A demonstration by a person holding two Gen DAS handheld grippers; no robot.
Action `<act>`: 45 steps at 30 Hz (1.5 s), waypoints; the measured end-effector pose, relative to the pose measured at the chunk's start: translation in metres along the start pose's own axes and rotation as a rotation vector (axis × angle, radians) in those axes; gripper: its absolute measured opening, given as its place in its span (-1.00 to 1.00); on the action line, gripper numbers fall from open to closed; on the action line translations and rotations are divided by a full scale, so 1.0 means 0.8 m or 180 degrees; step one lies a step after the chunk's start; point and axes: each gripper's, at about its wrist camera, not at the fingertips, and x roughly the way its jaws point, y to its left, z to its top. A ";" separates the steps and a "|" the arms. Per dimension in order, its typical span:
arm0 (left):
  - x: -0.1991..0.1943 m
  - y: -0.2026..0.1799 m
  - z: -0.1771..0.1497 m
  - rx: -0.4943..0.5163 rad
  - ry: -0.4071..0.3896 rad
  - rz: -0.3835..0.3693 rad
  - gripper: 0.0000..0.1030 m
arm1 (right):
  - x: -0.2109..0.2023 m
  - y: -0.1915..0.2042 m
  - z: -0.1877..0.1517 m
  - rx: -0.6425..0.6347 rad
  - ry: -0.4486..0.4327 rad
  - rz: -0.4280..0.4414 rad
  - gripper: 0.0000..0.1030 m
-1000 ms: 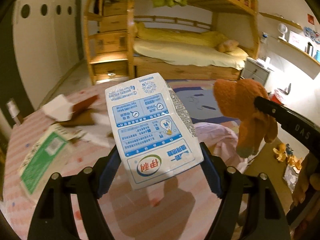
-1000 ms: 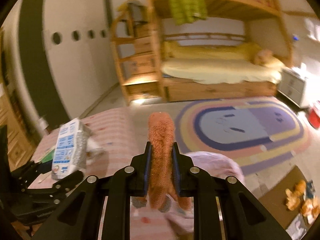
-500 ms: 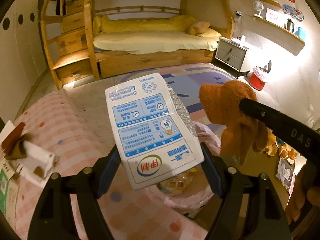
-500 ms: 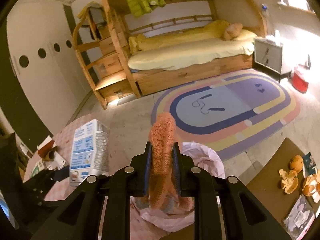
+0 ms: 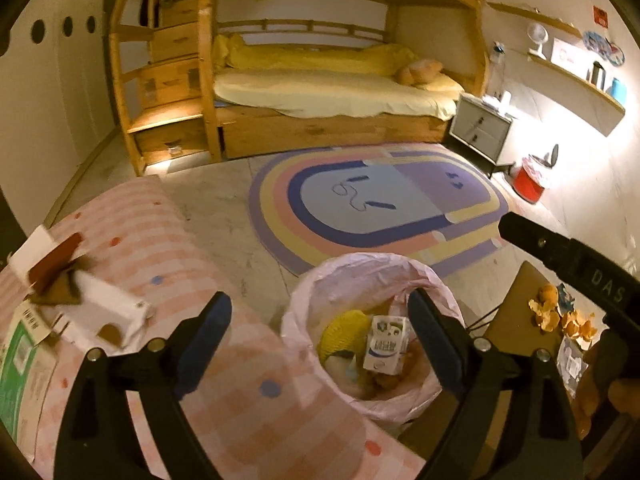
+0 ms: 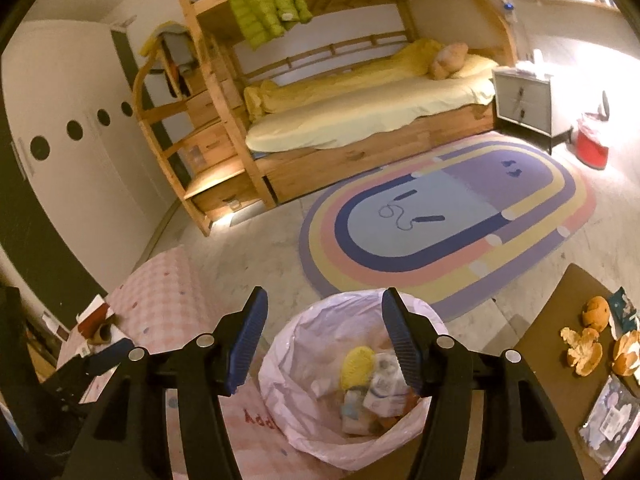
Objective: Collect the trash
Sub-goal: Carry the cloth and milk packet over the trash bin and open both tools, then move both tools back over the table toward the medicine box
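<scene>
Left gripper: jaws spread wide, having just been opening, nothing between the blue pads; it hangs over the near side of the bin. Right gripper: jaws parted, also just opened, nothing held, poised directly above the same bin.

Trash bin, lined with a pale pink bag, stands on the floor just beside the edge of the pink checked tablecloth. Inside it lies the blue-and-white milk carton, tilted, resting against a yellow item and other refuse (the right wrist view shows these contents blurred).

On the cloth, toward its left edge: a torn white box with brown scraps and a green-and-white carton, lying flat.

To the right of the bin, a brown surface carries orange peel and a printed packet.

Beyond: an oval rainbow rug on the floor, a red bin by a grey nightstand, and at the far wall a wooden bunk bed with yellow bedding and a green jacket hung from its upper rail
</scene>
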 end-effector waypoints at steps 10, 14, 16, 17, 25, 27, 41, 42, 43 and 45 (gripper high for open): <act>-0.077 0.046 -0.024 -0.0169 -0.0189 0.0224 0.69 | -0.021 0.082 -0.012 -0.0433 -0.0008 0.0344 0.18; -0.102 0.081 -0.038 -0.0295 -0.0186 0.0342 0.69 | -0.017 0.139 -0.026 -0.0716 0.0124 0.0639 0.18; -0.114 0.104 -0.047 -0.0350 -0.0188 0.0512 0.69 | -0.013 0.157 -0.034 -0.0803 0.0189 0.0730 0.18; -0.120 0.118 -0.051 -0.0399 -0.0172 0.0604 0.69 | -0.010 0.174 -0.039 -0.0887 0.0232 0.0776 0.18; -0.163 0.237 -0.079 -0.0922 -0.0159 0.1213 0.69 | 0.006 0.243 -0.055 -0.1204 0.0365 0.0965 0.18; -0.169 0.266 -0.084 -0.1051 -0.0154 0.1340 0.69 | 0.014 0.265 -0.052 -0.1300 0.0332 0.0959 0.17; -0.158 0.379 -0.083 -0.1350 0.0041 0.1757 0.69 | 0.143 0.389 -0.037 -0.1496 0.0693 0.1039 0.30; -0.157 0.381 -0.081 -0.1345 0.0041 0.1764 0.69 | 0.150 0.392 -0.038 -0.1505 0.0724 0.1022 0.30; -0.153 0.386 -0.079 -0.1335 0.0048 0.1770 0.69 | 0.159 0.395 -0.038 -0.1517 0.0759 0.0994 0.30; -0.149 0.388 -0.079 -0.1319 0.0070 0.1779 0.69 | 0.178 0.398 -0.042 -0.1516 0.0880 0.0977 0.30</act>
